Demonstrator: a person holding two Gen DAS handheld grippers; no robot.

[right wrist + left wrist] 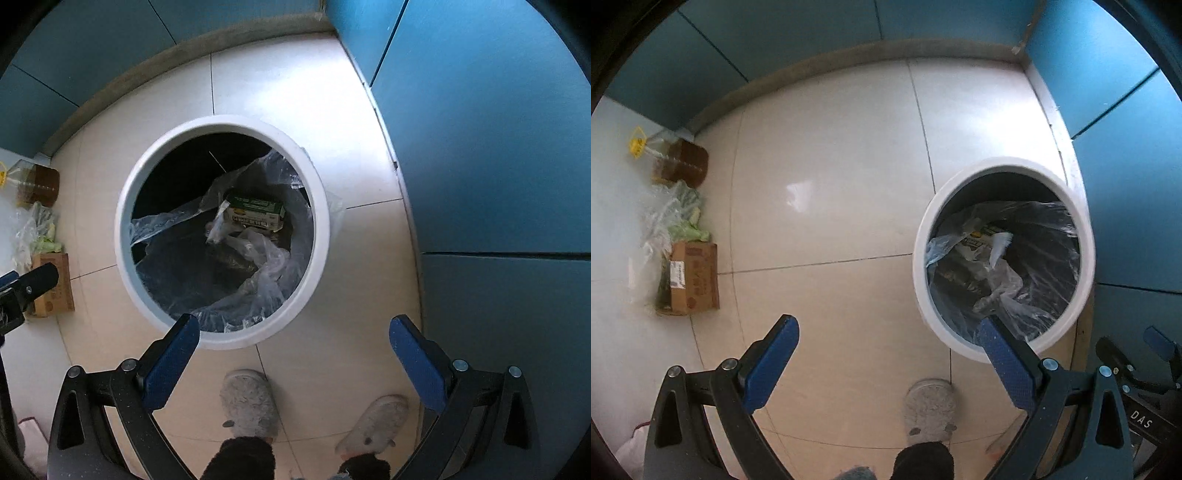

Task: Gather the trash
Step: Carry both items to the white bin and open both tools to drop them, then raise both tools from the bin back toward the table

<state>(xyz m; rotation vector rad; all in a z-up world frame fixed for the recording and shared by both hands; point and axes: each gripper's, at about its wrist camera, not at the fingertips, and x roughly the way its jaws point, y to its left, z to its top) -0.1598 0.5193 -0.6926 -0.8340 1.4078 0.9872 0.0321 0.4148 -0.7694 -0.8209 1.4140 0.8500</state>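
Observation:
A white round trash bin (1086, 236) (321, 221) stands on the tiled floor by the blue cabinets. A clear plastic liner (1049, 266) (266, 266) sags loosely inside it. A green and white carton (256, 212) (982, 236) and crumpled plastic lie in the bin. My left gripper (886, 354) is open and empty, above the floor just left of the bin; its right finger overlaps the bin's near rim. My right gripper (295, 354) is open and empty, above the bin's near edge.
A brown cardboard box (694, 278) (55, 288), a clear bag of greens (672, 214) (37, 229) and an oil bottle (679, 162) (37, 182) sit at the left wall. Blue cabinets (498, 147) run behind and right. Grey slippers (249, 404) (929, 410) stand below the grippers.

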